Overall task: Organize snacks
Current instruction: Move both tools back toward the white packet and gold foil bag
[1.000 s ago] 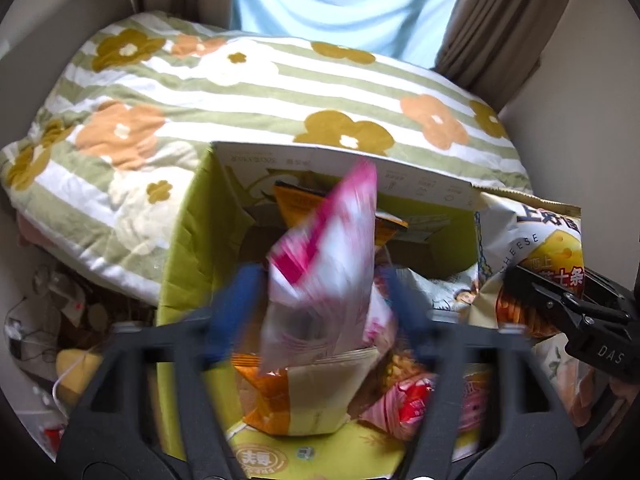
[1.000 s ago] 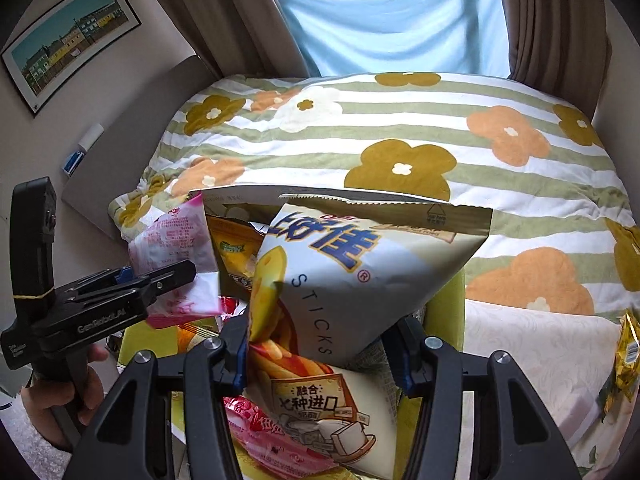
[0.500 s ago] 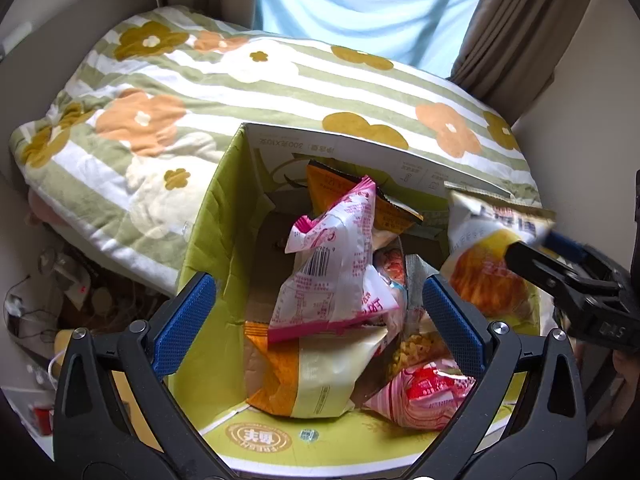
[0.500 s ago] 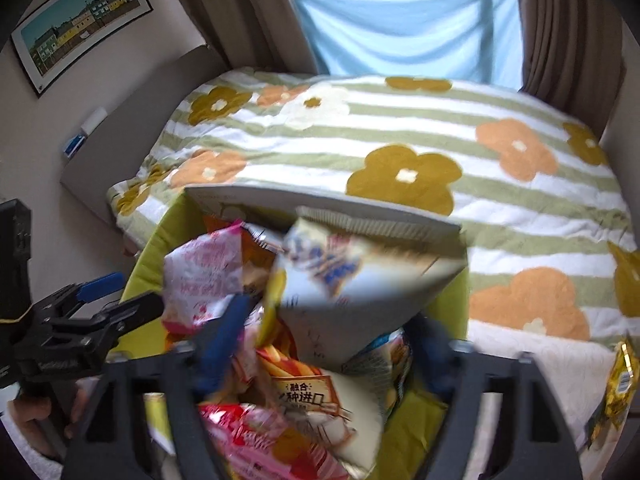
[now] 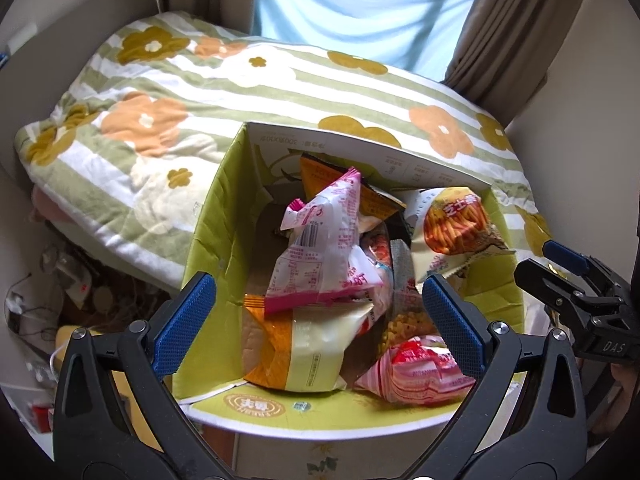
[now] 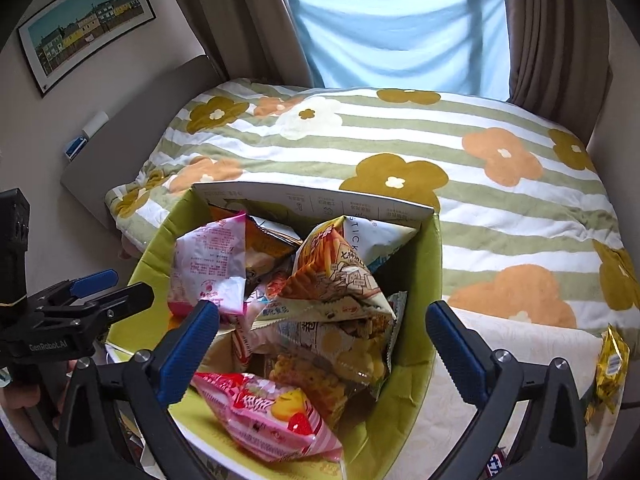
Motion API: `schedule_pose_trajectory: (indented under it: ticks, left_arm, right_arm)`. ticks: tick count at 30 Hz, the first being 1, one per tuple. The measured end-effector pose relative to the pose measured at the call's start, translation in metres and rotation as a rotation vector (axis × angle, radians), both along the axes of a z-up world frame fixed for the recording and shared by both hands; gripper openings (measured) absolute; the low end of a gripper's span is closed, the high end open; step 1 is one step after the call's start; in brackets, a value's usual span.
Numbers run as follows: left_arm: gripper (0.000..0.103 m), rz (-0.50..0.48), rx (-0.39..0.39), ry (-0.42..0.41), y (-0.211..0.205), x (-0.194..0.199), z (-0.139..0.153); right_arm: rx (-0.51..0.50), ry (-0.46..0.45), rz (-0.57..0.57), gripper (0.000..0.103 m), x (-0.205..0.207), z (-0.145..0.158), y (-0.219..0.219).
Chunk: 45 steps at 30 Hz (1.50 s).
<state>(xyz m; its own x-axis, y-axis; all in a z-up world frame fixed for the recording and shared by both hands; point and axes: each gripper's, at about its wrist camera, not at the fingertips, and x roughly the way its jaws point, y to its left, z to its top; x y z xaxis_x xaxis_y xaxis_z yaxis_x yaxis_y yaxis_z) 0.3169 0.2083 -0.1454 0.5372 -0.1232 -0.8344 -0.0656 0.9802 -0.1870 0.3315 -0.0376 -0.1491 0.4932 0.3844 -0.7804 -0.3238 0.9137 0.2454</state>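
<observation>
A green cardboard box [image 5: 208,240] [image 6: 420,392] stands open by the bed, holding several snack bags. A pink-and-white bag [image 5: 324,248] [image 6: 208,264] lies on top at the left. A cheese-sticks bag [image 5: 452,228] [image 6: 336,276] rests against the right wall. A pink striped bag [image 5: 416,372] [image 6: 268,412] lies at the near side. My left gripper [image 5: 318,324] [image 6: 116,288] is open and empty above the box's near-left part. My right gripper [image 6: 322,344] [image 5: 552,260] is open and empty above the box's near-right part.
A bed with a green-striped flowered blanket [image 6: 400,152] lies behind the box. A yellow snack packet [image 6: 610,360] lies on a cream cloth [image 6: 520,336] at the right. Cables and clutter [image 5: 52,280] sit on the floor left of the box.
Both grippers opened and let go: the pink-and-white bag and the cheese-sticks bag dropped into the box. Both grippers pulled back a little.
</observation>
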Motion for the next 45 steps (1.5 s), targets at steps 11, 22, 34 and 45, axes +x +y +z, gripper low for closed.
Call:
schedule_pose_trajectory:
  ticks: [11,22,34,45]
  left_arm:
    - [0.103,-0.116,0.001,-0.078,-0.028,-0.024,0.034]
    - [0.103,-0.309,-0.030,-0.125,-0.112,-0.036,0.051]
    - [0.103,-0.395,-0.034,-0.102,-0.244,-0.046,0.047]
    - [0.103,-0.473,-0.007,0.013,-0.382,-0.048,-0.009]
  right_arm:
    - [0.001,-0.074,-0.106,0.103,-0.041,0.039,-0.025]
    - [-0.058,-0.123,-0.291,0.103,-0.087,0.070,-0.095]
    - [-0.066,-0.110,-0.441,0.103,-0.110,0.063,-0.224]
    - [-0.002,0.033,-0.500,0.103,-0.101,0.005,-0.358]
